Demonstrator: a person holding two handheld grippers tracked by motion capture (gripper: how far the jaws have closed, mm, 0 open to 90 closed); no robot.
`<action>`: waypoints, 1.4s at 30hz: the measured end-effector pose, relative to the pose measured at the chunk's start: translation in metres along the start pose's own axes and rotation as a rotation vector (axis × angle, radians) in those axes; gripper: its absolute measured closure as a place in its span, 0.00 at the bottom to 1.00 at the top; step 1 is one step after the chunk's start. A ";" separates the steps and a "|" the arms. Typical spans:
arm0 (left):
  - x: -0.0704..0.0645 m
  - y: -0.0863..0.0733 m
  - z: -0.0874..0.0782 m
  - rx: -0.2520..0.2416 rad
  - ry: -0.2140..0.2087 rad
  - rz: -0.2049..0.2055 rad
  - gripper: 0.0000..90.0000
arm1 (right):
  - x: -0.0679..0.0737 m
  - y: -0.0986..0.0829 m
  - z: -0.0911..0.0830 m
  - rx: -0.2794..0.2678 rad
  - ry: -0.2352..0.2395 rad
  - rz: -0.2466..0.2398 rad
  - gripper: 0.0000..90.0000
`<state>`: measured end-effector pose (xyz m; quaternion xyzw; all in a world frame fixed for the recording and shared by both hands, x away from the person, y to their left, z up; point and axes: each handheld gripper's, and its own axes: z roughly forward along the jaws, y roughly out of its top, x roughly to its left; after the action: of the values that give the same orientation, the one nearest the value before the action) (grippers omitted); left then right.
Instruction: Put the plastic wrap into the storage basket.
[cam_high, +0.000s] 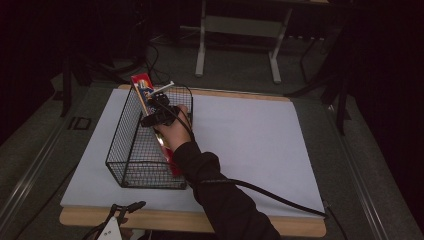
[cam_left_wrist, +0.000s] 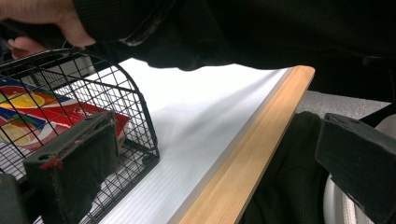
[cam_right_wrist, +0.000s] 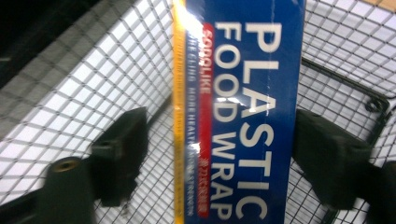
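A black wire basket (cam_high: 131, 145) (cam_left_wrist: 140, 100) (cam_right_wrist: 93, 70) stands on the left part of the white sheet (cam_high: 250, 135). A long red and blue box of plastic food wrap (cam_high: 143, 89) (cam_left_wrist: 70, 112) (cam_right_wrist: 247, 116) leans along its right side, its far end sticking up over the rim. My right gripper (cam_high: 160, 109) (cam_right_wrist: 210, 163) is over the basket, open, with the box between its jaws. The right jaw is against the box's edge and the left jaw stands a little off it. My left gripper (cam_high: 125, 207) (cam_left_wrist: 215, 172) is open at the table's front edge, holding nothing.
The table's wooden front edge (cam_high: 200, 221) (cam_left_wrist: 261, 144) borders the sheet. The right gripper's black cable (cam_high: 280, 197) trails across the sheet's near right part. A metal frame's legs (cam_high: 200, 47) stand on the floor beyond the table.
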<state>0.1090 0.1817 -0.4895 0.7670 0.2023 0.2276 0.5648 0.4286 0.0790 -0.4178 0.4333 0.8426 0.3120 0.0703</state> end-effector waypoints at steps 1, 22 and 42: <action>0.000 0.000 0.000 0.000 0.000 -0.001 0.00 | 0.000 0.000 -0.003 -0.006 0.008 -0.012 0.17; 0.001 0.000 0.003 0.017 0.009 -0.007 0.00 | -0.043 -0.032 -0.084 -0.114 -0.047 -0.180 0.15; 0.000 -0.001 0.005 0.029 0.010 -0.006 0.00 | -0.107 -0.103 -0.123 -0.178 -0.034 -0.154 0.15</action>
<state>0.1122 0.1781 -0.4916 0.7734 0.2106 0.2267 0.5533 0.3755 -0.1050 -0.3962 0.3644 0.8411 0.3717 0.1466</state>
